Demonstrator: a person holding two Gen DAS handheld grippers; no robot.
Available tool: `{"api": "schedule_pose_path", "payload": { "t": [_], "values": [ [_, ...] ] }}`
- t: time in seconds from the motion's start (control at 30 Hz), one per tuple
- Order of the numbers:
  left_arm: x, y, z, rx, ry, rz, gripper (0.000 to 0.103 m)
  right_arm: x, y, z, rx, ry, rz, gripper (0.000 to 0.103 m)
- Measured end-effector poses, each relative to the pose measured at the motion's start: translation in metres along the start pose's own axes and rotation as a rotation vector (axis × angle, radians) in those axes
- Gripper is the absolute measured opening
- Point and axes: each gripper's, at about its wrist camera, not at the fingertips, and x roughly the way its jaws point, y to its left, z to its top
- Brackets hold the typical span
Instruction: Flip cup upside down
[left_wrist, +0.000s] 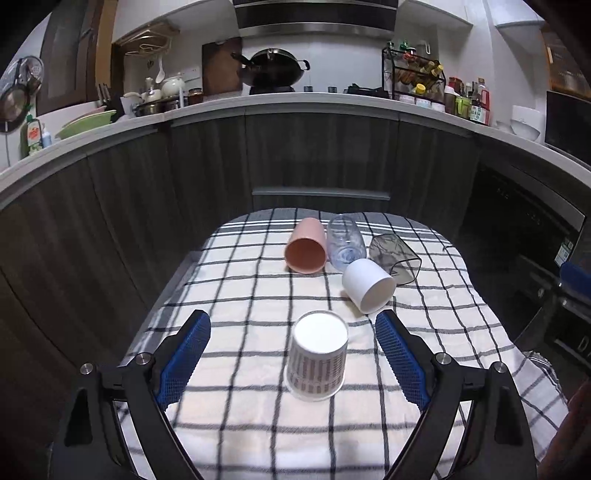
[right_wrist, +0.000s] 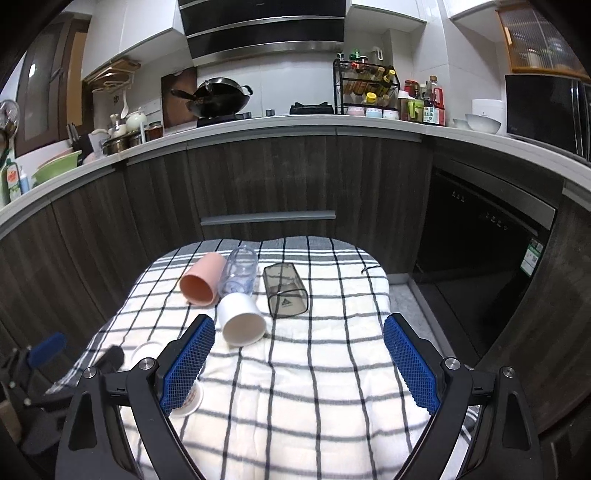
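A printed paper cup (left_wrist: 317, 356) stands upside down on the checked cloth (left_wrist: 240, 295), base up. My left gripper (left_wrist: 293, 328) is open, its blue pads either side of this cup and apart from it. In the right wrist view the paper cup (right_wrist: 190, 397) is mostly hidden behind my left finger. A white cup (left_wrist: 369, 285) (right_wrist: 242, 319), a pink cup (left_wrist: 306, 245) (right_wrist: 201, 279), a clear cup (left_wrist: 345, 240) (right_wrist: 240, 273) and a smoky square cup (left_wrist: 395, 254) (right_wrist: 285, 290) lie on their sides. My right gripper (right_wrist: 299, 334) is open and empty above the cloth.
The checked cloth (right_wrist: 314, 369) covers a small table. Dark wood cabinets (left_wrist: 321, 155) and a kitchen counter run behind it. A dark oven front (right_wrist: 480, 236) is at the right. The left gripper (right_wrist: 48, 347) shows at the left edge of the right wrist view.
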Motion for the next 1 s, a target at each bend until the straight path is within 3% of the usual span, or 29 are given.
{"api": "schedule_pose_path", "payload": {
  "t": [0.13,0.53,0.8,1.0],
  "values": [
    [-0.022,0.011,0.0,-0.02,0.021,0.028,0.092,-0.015,0.007,0.002,-0.003,0.024,0.006,0.094],
    [-0.063,0.03,-0.002,-0.082,0.023,0.003,0.092,-0.064,0.021,0.007,-0.043,0.003,0.016,0.096],
    [-0.075,0.034,-0.006,-0.095,0.071,-0.018,0.092,-0.081,0.023,0.004,-0.043,0.039,0.011,0.096],
    [-0.085,0.03,-0.004,-0.089,0.062,-0.025,0.092,-0.091,0.024,0.002,-0.054,0.034,0.009,0.096]
  ]
}}
